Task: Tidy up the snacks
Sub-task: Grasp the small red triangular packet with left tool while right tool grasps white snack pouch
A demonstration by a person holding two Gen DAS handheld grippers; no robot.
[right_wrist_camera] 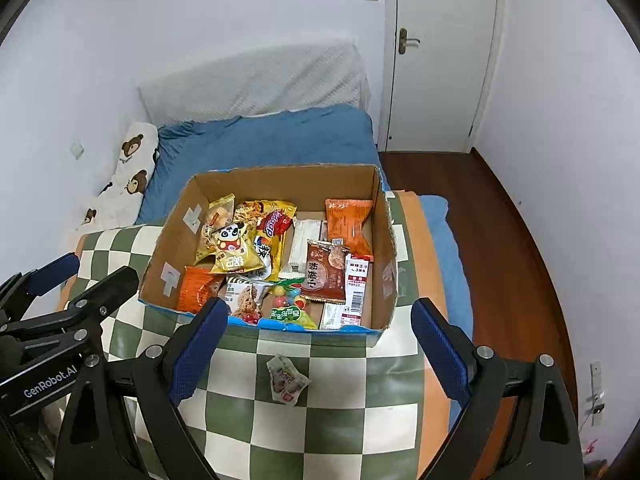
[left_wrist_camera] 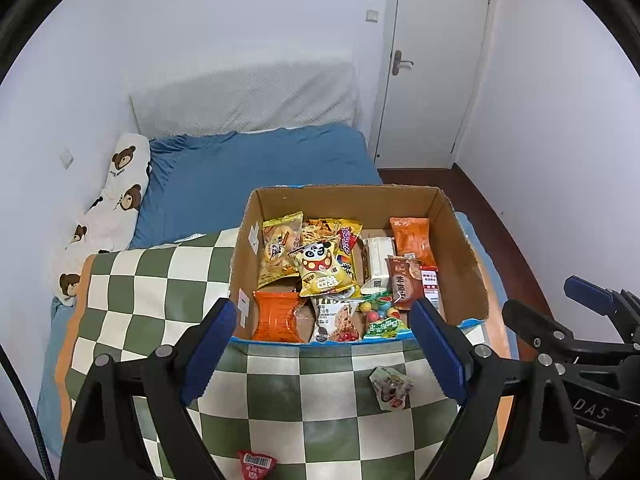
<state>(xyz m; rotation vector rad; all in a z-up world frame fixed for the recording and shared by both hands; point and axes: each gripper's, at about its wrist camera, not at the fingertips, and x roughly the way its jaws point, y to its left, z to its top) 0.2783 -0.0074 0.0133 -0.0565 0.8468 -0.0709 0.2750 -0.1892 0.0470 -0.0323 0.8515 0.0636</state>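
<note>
An open cardboard box [left_wrist_camera: 460, 236] [right_wrist_camera: 384, 216] sits on a green-and-white checked blanket [left_wrist_camera: 160, 280] [right_wrist_camera: 340, 380] and holds several snack packets, among them a yellow panda bag [left_wrist_camera: 322, 268] [right_wrist_camera: 234, 254] and an orange pack [left_wrist_camera: 412, 238] [right_wrist_camera: 348, 222]. A small pale snack packet [left_wrist_camera: 391, 387] [right_wrist_camera: 286, 379] lies on the blanket in front of the box. A small red packet [left_wrist_camera: 256, 465] lies nearer, at the bottom edge of the left wrist view. My left gripper [left_wrist_camera: 322, 350] is open and empty above the blanket. My right gripper [right_wrist_camera: 320, 350] is open and empty over the pale packet.
The blanket lies on a bed with a blue sheet [left_wrist_camera: 260, 168] and a bear-print pillow [left_wrist_camera: 116, 200] at the left wall. A white door [left_wrist_camera: 432, 60] and a wooden floor [right_wrist_camera: 500, 220] are to the right. Each gripper shows in the other's view [left_wrist_camera: 580, 320] [right_wrist_camera: 60, 292].
</note>
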